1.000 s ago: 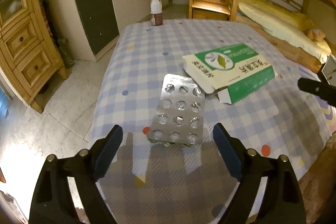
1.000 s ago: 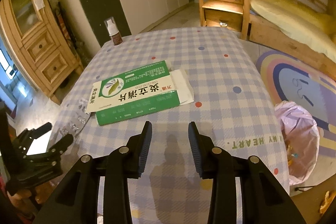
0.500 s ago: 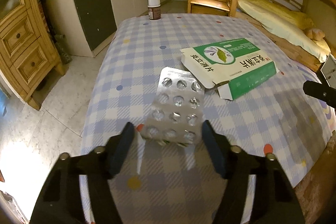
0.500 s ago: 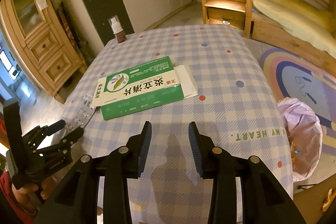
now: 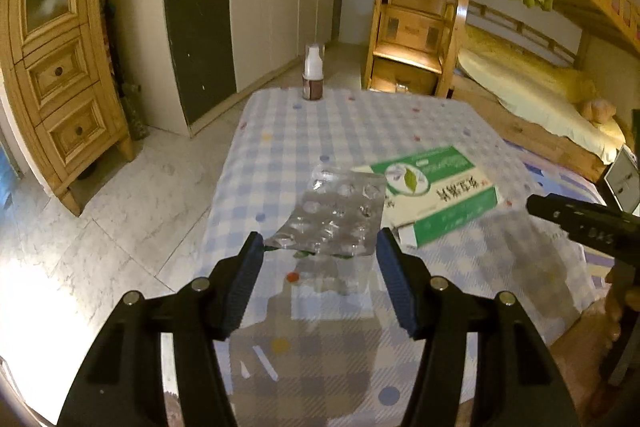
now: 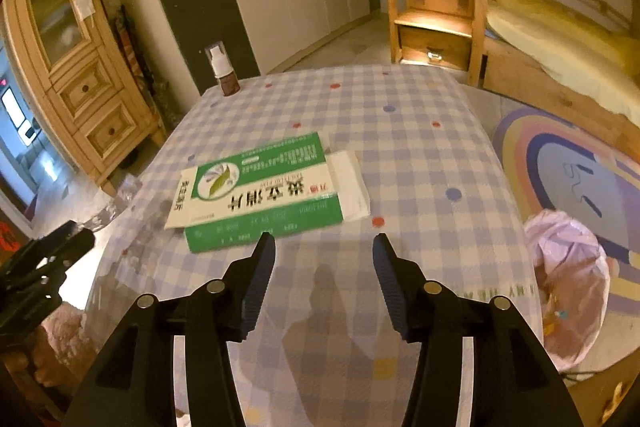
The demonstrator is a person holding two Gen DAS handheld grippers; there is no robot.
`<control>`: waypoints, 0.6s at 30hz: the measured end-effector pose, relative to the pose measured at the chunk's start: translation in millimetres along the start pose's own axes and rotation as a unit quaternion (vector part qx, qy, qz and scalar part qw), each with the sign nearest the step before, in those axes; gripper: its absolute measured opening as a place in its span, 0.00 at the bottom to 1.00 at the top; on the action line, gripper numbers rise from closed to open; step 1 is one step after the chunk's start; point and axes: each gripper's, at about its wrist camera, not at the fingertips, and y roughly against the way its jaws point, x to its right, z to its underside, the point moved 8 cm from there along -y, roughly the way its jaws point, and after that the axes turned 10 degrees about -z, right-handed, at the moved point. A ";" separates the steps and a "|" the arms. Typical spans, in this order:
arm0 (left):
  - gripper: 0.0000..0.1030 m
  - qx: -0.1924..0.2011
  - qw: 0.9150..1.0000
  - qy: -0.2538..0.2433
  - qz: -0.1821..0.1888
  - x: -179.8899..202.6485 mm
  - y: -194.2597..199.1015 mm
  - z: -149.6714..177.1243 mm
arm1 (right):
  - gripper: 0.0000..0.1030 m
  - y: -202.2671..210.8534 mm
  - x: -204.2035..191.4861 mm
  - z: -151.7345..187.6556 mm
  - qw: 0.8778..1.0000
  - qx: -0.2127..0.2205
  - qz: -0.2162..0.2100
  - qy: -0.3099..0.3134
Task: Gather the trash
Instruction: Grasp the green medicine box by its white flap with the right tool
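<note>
So the left gripper [image 5: 319, 254] has its two fingers pinched on the near edge of a silver blister pack [image 5: 336, 217], one finger at each of the near corners. The pack sits tilted, far end higher, and looks lifted off the tablecloth [image 5: 360, 123], since its shadow falls on the cloth right below it. Motion blur makes it hard to say if any corner touches down.

Just past the pack, around 1 o'clock from the left gripper, there's a flat green and white medicine box [image 5: 436, 193] lying on the checked cloth, one end flap open. Way at the far edge, about 12 o'clock, a small brown bottle [image 5: 313, 79] with a white cap stands upright.

From the right wrist camera, the right gripper [image 6: 324, 254] is spread wide with nothing between its fingers, hanging over the cloth right at the near side of the same box [image 6: 260, 193], not touching it as far as I can tell. A white sheet of paper [image 6: 350, 183] sticks out from under the box at about 1 o'clock. The bottle [image 6: 224, 75] is off at 11 o'clock. A pink trash bag [image 6: 568, 275] sits on the floor at 3 o'clock, beside the table on a rainbow rug [image 6: 560, 155].
</note>
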 end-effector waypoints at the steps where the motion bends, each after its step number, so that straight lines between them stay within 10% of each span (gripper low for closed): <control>1: 0.55 0.003 1.000 0.000 0.002 1.2 0.4 -2.2 | 0.51 -2.6 1.4 -2.4 1.000 -0.001 0.000 0.000; 18: 0.55 -0.011 1.000 -0.013 0.012 20.9 -28.5 -6.9 | 0.31 -59.1 44.3 -29.8 0.999 -0.032 0.024 -0.013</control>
